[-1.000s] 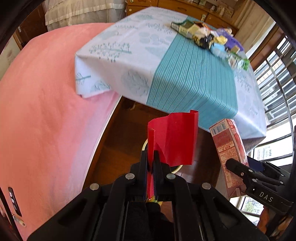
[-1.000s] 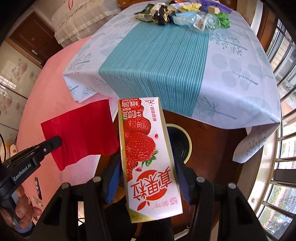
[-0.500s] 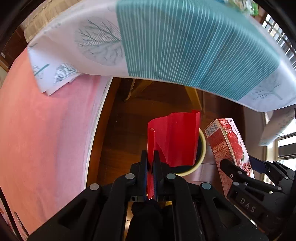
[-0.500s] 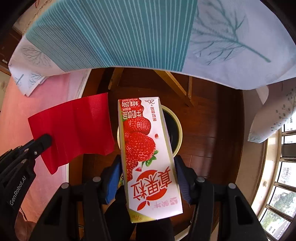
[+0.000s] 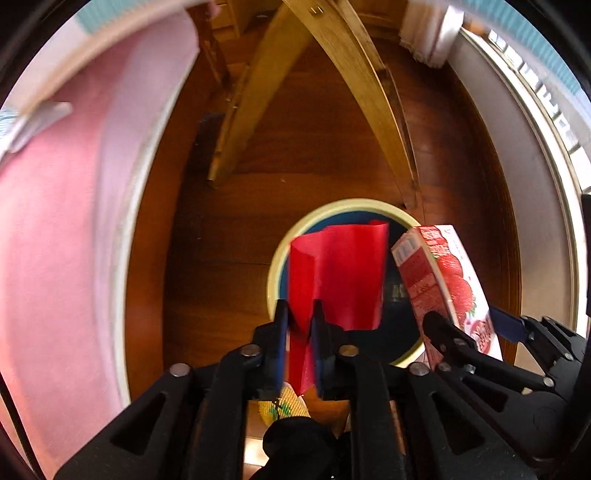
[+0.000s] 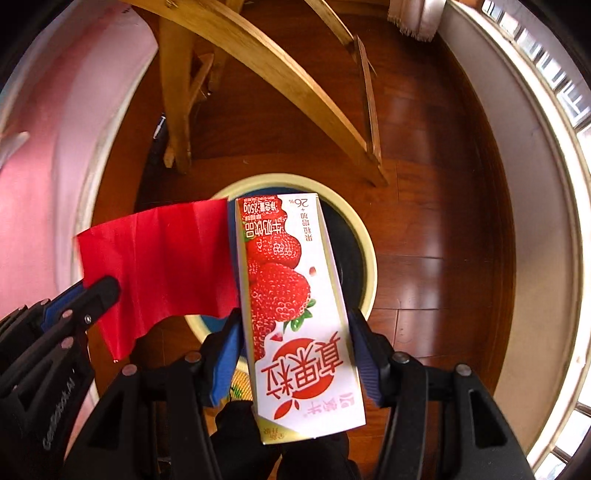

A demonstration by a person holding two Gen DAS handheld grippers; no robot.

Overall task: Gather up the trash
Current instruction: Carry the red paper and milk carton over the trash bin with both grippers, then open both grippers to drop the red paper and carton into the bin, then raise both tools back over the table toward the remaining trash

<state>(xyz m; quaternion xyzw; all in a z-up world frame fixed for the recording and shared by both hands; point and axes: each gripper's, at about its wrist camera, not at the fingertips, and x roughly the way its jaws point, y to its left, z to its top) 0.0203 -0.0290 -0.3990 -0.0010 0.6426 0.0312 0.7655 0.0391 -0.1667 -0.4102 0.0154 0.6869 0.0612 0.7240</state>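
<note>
My left gripper (image 5: pixel 299 314) points straight down over a round bin with a pale yellow rim (image 5: pixel 280 254). A creased red paper sheet (image 5: pixel 340 273) stands between its jaws, which are opening; a gap shows on both sides of the sheet. My right gripper (image 6: pixel 295 325) is shut on a strawberry milk carton (image 6: pixel 291 302), with a blue pad against each side. The carton hangs over the bin's rim (image 6: pixel 258 181). From the right wrist, the red paper (image 6: pixel 162 258) and left gripper (image 6: pixel 99 291) are at the left. The carton (image 5: pixel 443 280) is right of the paper.
Curved wooden table legs (image 5: pixel 369 92) stand on the dark wood floor just beyond the bin. A pink bedspread (image 5: pixel 55 240) fills the left side. A pale wall and window frame (image 5: pixel 517 166) run along the right. A tablecloth corner (image 5: pixel 428 33) hangs at the top.
Both grippers have sunk from above the table to below its top, close over the bin. The left jaws have parted around the red paper. The carton stays gripped.
</note>
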